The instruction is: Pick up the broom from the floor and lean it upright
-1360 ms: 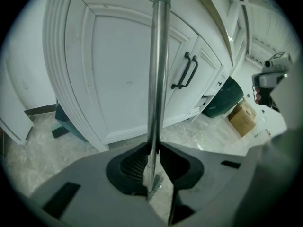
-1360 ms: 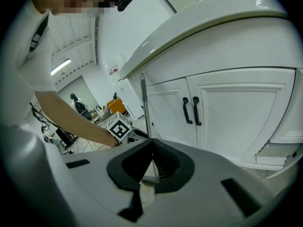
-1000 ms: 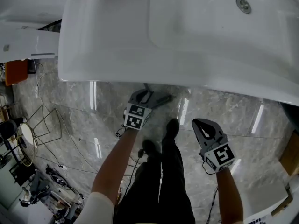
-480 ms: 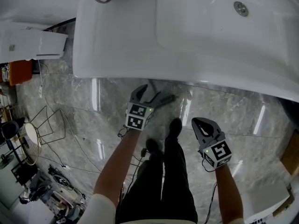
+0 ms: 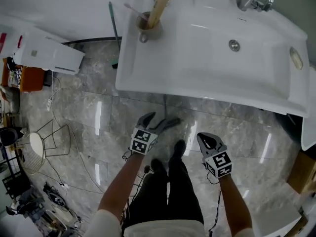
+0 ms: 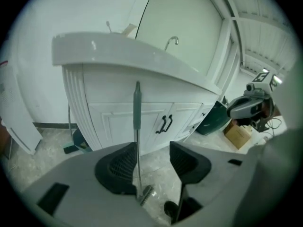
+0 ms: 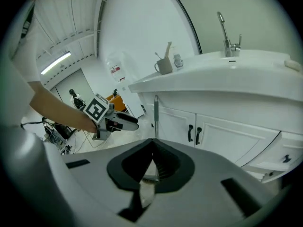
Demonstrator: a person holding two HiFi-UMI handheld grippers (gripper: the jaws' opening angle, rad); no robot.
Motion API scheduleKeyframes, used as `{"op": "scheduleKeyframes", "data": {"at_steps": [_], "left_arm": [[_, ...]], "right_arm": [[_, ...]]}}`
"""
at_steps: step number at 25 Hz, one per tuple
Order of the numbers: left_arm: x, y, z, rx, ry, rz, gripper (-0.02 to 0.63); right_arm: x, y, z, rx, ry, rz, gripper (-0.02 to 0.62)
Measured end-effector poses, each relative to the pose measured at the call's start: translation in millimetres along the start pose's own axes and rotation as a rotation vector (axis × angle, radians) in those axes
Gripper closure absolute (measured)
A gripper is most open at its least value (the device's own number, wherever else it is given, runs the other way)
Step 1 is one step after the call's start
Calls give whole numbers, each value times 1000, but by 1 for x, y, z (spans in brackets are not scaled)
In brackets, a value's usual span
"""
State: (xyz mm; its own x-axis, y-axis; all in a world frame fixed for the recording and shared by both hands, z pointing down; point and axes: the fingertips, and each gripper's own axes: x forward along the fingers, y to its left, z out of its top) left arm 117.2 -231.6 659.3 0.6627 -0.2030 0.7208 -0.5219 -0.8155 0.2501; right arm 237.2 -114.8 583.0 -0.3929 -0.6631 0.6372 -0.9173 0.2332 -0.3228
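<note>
Left gripper (image 6: 154,157) released grey-handled broom (image 6: 137,112); fingers (image 6: 118,167) wide, starting to close, clear of the handle. Broom leans upright against white cabinet (image 6: 106,122). Right gripper (image 7: 152,161) clenched, empty. Task likely complete.

Head view looks steeply down; both gripper views face the broom (image 6: 137,108).

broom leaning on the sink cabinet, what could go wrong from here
1. The grey-handled broom stands almost upright against the white cabinet, with its brush on the glossy grey marble floor. It could slide or tip over.
2. The left gripper is closing its jaws with the handle showing in the gap, unpressed. It might clip the handle and knock the broom down.
</note>
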Motion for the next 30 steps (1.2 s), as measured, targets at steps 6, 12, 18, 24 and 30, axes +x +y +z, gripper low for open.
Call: {"op": "scheduleKeyframes", "data": {"at_steps": [6,12,18,24,30], "left_arm": [[-91,-45,60,10,-55,-27,451],[-172,-91,97,42,-78,-37,489],[-255,-138,113,120,-96,-64,492],[-318,-163,129,120,-167,-83,504],[-371,-157,130,108,-234,-75,518]], "right_arm": [[-67,35,58,-34,10,-43,594],[-127,63,93,-11,-19,-64,594],[-181,109,118,-24,-62,-64,594],[-216,139,146,-96,-101,-65,594],[-234,167,160,-91,-142,-110,594]]}}
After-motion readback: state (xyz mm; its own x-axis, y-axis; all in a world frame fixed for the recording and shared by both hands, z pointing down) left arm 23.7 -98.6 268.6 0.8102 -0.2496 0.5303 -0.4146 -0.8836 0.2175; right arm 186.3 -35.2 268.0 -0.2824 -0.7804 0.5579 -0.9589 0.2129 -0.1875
